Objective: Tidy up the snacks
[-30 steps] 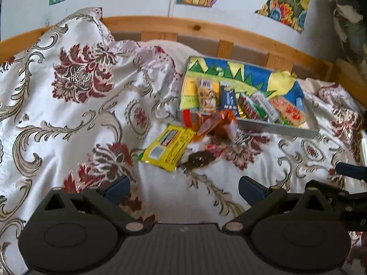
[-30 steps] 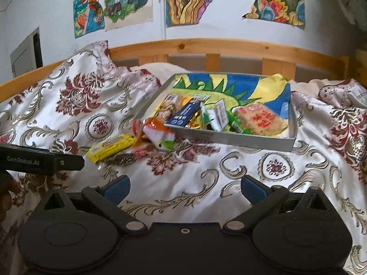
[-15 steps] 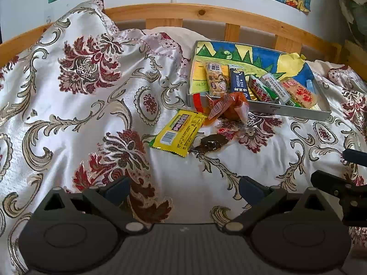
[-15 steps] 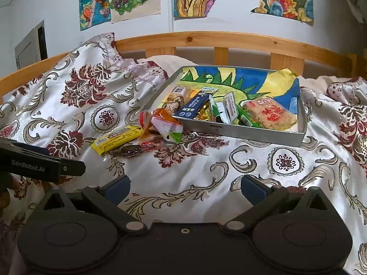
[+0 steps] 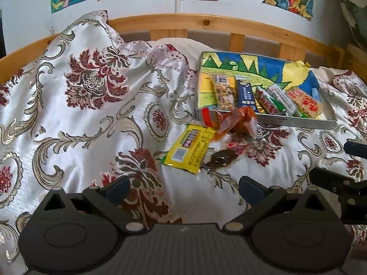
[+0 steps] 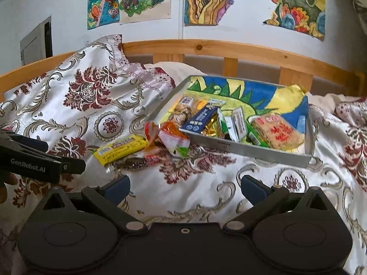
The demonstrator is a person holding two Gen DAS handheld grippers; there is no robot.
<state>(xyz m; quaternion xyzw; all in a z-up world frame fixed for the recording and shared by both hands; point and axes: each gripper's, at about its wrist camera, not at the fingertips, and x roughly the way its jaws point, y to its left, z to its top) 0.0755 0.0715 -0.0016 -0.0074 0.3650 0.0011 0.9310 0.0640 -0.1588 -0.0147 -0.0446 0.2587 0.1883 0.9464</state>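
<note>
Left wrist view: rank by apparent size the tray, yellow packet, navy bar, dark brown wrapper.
1. Tray, clearly largest.
2. Yellow packet, though it lies nearer the camera.
3. Navy bar and dark brown wrapper look alike; the wrapper is nearer, so no ranking.

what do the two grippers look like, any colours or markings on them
Both the left gripper and right gripper are matte black, each with two round hubs, angled link arms with silver pivot pins, and dark blue finger pads. White "GenRobot.AI" lettering marks the left one's side. No cables or sleeves show.
</note>
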